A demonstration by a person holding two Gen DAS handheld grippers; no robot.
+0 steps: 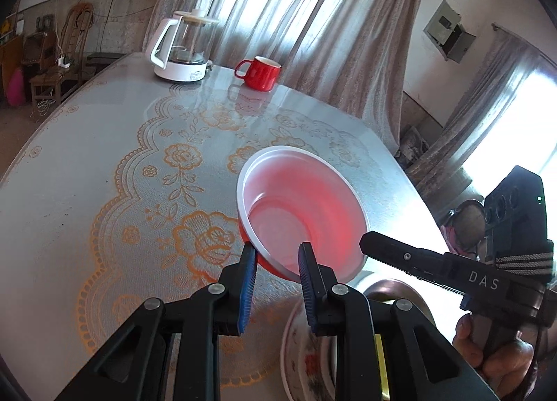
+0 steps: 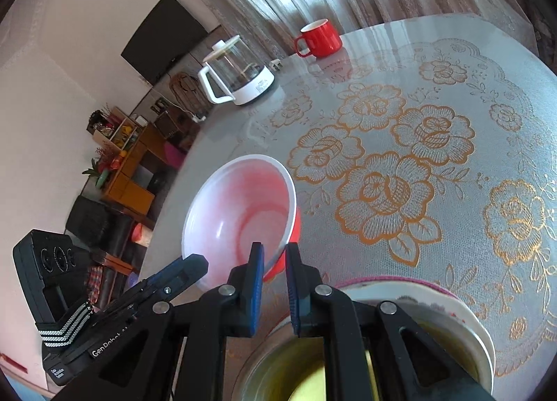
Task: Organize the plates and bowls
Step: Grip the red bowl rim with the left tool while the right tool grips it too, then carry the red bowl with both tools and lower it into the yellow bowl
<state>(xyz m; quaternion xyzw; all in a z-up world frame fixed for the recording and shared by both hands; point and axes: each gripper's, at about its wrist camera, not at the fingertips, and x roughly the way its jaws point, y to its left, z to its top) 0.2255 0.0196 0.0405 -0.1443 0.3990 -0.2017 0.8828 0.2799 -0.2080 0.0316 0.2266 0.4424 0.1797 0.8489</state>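
A red plastic bowl (image 1: 296, 206) with a white inside hangs tilted just above the table, gripped by both grippers. My left gripper (image 1: 277, 261) is shut on its near rim, which runs between the blue pads. From the right, my right gripper (image 1: 365, 244) clamps the bowl's other side. In the right wrist view the same bowl (image 2: 236, 213) sits with its rim in my right gripper (image 2: 275, 261), and my left gripper (image 2: 196, 263) bites the rim at the left. Below lie a floral plate (image 1: 299, 348) and a metal bowl (image 2: 278, 366) on a pink-rimmed plate (image 2: 470, 314).
A glass kettle (image 1: 184, 49) with a white handle and a red mug (image 1: 259, 71) stand at the table's far edge, by the curtains. The table (image 1: 104, 164) carries a grey cloth with orange flowers. A hand (image 1: 487, 341) holds the right gripper's grip.
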